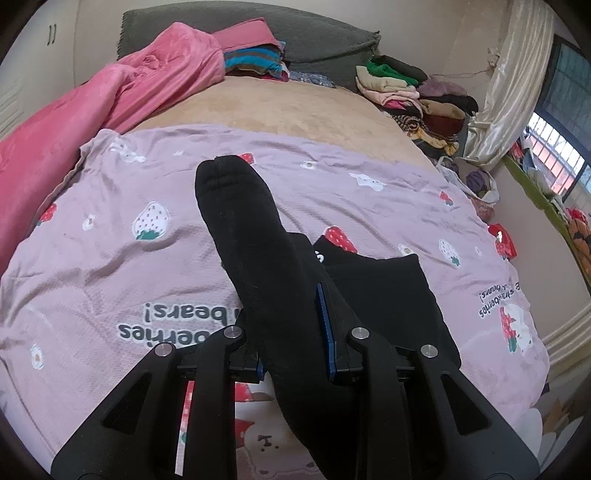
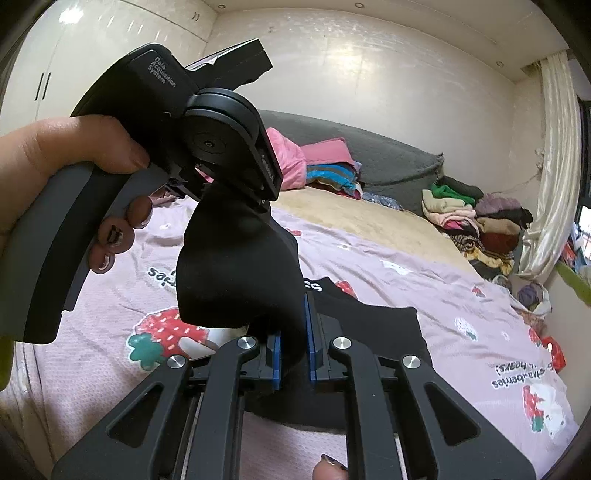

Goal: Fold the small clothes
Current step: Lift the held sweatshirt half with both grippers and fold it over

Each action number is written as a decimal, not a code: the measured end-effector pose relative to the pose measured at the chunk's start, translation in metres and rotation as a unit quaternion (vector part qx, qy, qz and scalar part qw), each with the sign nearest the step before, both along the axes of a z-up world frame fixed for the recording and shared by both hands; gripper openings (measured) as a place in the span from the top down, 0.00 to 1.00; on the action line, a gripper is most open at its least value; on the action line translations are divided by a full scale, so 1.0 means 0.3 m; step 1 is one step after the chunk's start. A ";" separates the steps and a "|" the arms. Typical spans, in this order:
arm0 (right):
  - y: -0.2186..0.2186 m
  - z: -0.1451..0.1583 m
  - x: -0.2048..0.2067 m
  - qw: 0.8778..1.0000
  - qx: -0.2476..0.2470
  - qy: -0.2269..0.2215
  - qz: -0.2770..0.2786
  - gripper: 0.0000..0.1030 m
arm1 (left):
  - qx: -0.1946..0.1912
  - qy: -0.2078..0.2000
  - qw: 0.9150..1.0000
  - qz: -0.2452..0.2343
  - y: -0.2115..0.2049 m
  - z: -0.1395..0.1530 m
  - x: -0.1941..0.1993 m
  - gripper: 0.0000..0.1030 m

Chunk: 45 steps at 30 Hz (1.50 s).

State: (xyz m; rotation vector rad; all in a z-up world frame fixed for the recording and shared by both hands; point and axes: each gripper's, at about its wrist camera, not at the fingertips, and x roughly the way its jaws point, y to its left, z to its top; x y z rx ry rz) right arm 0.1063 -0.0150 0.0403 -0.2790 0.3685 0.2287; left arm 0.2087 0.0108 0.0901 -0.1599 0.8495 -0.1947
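A black sock [image 1: 251, 236] is held up over the bed between both grippers. My left gripper [image 1: 295, 314] is shut on one end of it, and the sock's toe points away toward the far side. In the right wrist view my right gripper [image 2: 293, 325] is shut on the other end of the same black sock [image 2: 236, 273], which hangs in a curve up to the left gripper held by a hand at the upper left. A second black garment [image 1: 388, 291] lies flat on the lilac strawberry sheet [image 1: 110, 258], also in the right wrist view [image 2: 373, 321].
A pink blanket [image 1: 92, 110] lies at the left of the bed. Folded clothes [image 1: 255, 59] sit by the grey headboard [image 1: 314, 33]. A heap of clothes [image 1: 421, 99] is at the far right corner. A curtain [image 1: 509, 81] and window are at the right.
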 end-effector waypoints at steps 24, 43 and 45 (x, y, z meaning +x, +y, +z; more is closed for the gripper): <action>-0.228 -0.076 0.055 0.996 0.058 0.053 -0.039 0.91 | 0.044 0.021 0.998 -0.050 -0.317 -0.056 0.090 0.81; -0.451 -0.211 0.140 0.969 0.176 0.164 -0.052 0.85 | 0.064 0.101 0.989 -0.092 -0.579 -0.238 0.225 0.64; -0.475 -0.221 0.149 0.962 0.200 0.177 -0.050 0.83 | 0.054 0.100 0.989 -0.092 -0.587 -0.243 0.234 0.56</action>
